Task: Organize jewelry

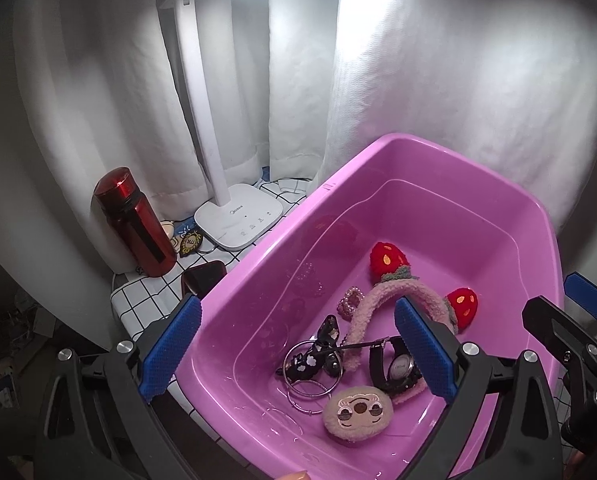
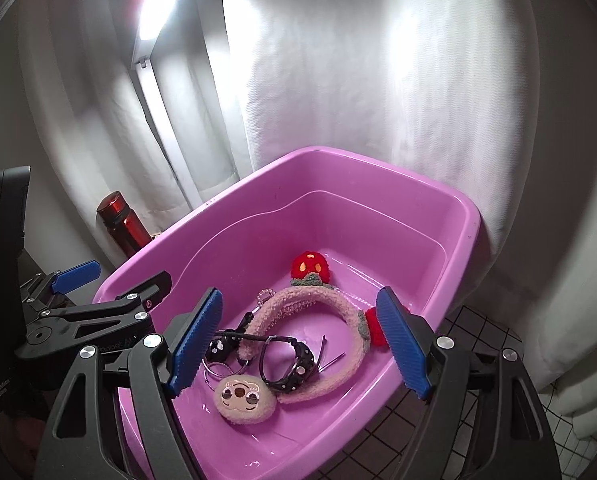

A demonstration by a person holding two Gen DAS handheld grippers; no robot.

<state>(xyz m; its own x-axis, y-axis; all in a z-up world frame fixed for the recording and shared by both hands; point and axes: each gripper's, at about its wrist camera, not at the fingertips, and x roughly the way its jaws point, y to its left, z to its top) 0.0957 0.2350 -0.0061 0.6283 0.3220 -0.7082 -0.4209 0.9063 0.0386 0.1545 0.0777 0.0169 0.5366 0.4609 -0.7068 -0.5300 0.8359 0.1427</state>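
Observation:
A pink plastic tub (image 1: 258, 264) (image 2: 450, 216) holds the jewelry. Inside lie a fuzzy pink headband with red strawberries (image 1: 382, 300) (image 2: 318, 300), a black wristwatch (image 1: 394, 368) (image 2: 294, 364), silver hoop bangles (image 1: 310, 390) (image 2: 218, 372), a black hair clip (image 1: 326, 332), a beaded ring (image 1: 348, 300) and a round plush face clip (image 1: 356, 410) (image 2: 244, 398). My left gripper (image 1: 298, 352) is open and empty above the tub's near left part. My right gripper (image 2: 298, 344) is open and empty above the tub's near edge. The left gripper (image 2: 110, 280) also shows in the right wrist view.
A red bottle (image 1: 136, 224) (image 2: 122, 224), a white desk lamp (image 1: 238, 216), a dark phone (image 1: 202, 276) and a small badge (image 1: 190, 242) stand left of the tub on a grid-patterned cloth (image 1: 138, 300). White curtains (image 1: 458, 80) hang close behind.

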